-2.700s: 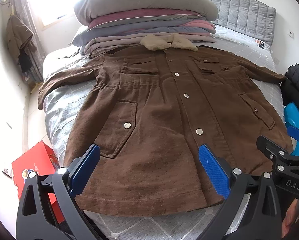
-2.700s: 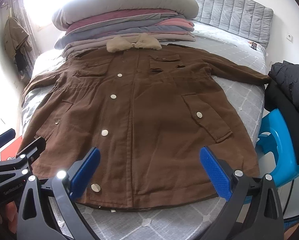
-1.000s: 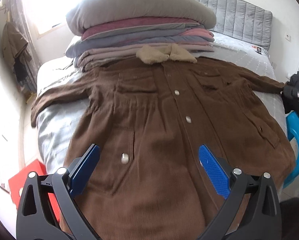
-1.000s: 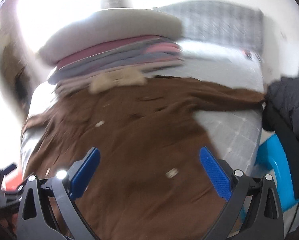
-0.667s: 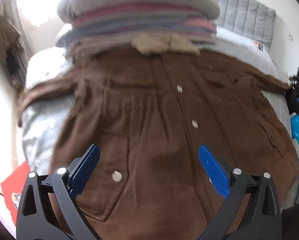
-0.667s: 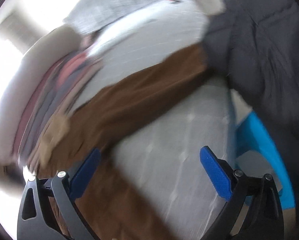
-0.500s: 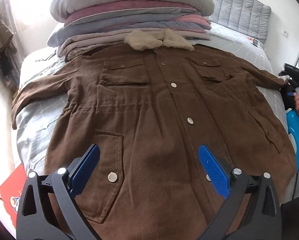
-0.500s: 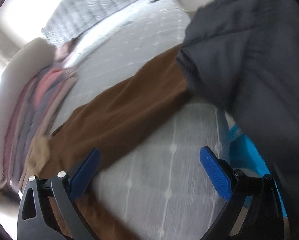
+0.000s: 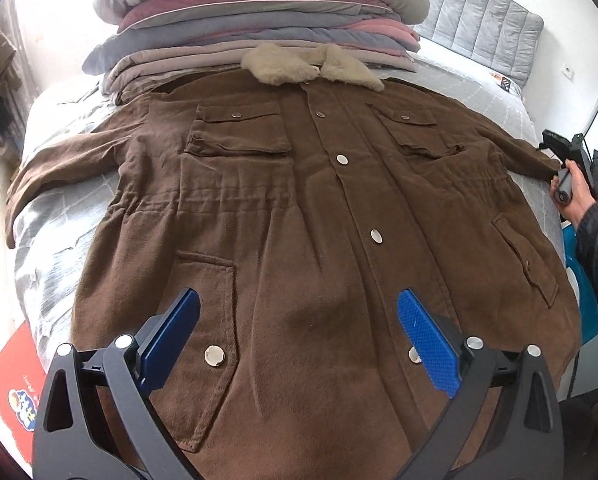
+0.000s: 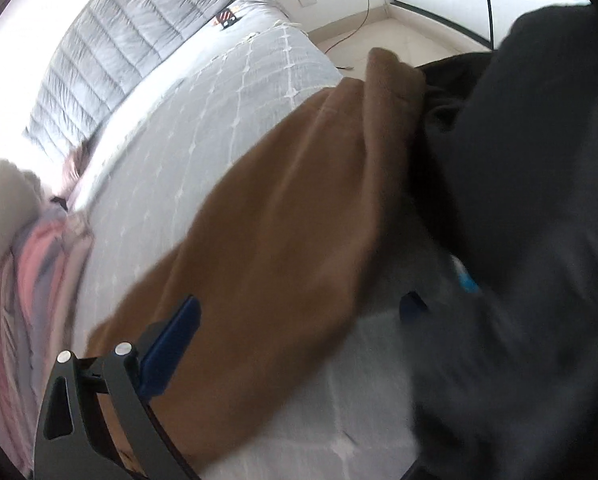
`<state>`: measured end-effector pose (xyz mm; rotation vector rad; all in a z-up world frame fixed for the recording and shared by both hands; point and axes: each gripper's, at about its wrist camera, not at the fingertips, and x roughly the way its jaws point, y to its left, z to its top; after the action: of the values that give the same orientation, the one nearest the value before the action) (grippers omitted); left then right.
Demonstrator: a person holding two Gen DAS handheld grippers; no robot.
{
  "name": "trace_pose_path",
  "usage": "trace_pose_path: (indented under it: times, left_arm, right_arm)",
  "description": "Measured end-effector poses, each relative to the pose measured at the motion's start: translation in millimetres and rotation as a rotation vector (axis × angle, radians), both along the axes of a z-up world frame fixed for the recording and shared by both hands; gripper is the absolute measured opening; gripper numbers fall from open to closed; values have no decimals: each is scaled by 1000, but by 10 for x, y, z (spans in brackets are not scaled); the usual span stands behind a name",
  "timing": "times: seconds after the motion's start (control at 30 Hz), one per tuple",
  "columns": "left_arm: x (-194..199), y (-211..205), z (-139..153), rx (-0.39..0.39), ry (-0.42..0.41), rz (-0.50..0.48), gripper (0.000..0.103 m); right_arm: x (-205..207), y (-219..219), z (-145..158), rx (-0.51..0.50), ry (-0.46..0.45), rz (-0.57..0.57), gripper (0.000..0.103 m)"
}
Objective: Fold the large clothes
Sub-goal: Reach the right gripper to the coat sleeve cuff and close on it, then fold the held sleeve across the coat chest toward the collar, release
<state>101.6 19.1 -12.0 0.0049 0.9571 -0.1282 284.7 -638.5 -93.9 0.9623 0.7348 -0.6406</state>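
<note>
While your left gripper (image 9: 297, 340) hangs w/ jaws spread wide, empty, over the hem, 1 brown coat (image 9: 299, 208) lies flat, front up, on the bed (image 9: 55, 216). Your right gripper (image 10: 299, 320), also spread, straddles 1 sleeve (image 10: 283, 216) beside a dark jacket (image 10: 539, 200). Past the collar: 1 stack of bedding (image 9: 259, 12).

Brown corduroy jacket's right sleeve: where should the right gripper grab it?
Probably at the cuff of the brown corduroy jacket, coming from the bed's outer side: the sleeve lies flat and outstretched, its free end against the dark padded garment, the right gripper open astride it.
</note>
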Motion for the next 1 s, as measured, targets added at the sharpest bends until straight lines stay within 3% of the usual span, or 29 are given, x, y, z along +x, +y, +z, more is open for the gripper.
trace_pose_path:
  times: [0.13,0.17,0.2,0.23,0.3,0.5,0.73,0.83,1.0]
  left_arm:
    - [36,-22,-46,9,18,-8,96]
    - [45,-29,-57,12,21,-9,96]
    - [51,-32,-64,13,23,-10,96]
    - [58,-34,-72,13,26,-11,96]
    - [63,-36,-80,9,32,-11,96]
    - [64,-43,-85,3,36,-17,96]
    - [47,1,-44,-28,37,-9,96]
    - [24,23,-5,-38,27,-7,96]
    - [-29,91,97,-64,2,-4,96]
  right_arm:
    - [208,-76,3,-1,-85,21,91]
    - [205,-65,20,-10,-95,26,69]
    - [212,-57,47,-29,-87,25,31]
    - [218,-53,59,-36,-96,25,19]
    - [199,-55,119,-54,-141,46,9]
    - [135,108,428,-150,-267,110,7]
    - [350,554,1076,-303,-360,253,7]
    - [520,1008,1445,-383,-413,349,7]
    - [726,2286,1988,-539,-510,615,7]
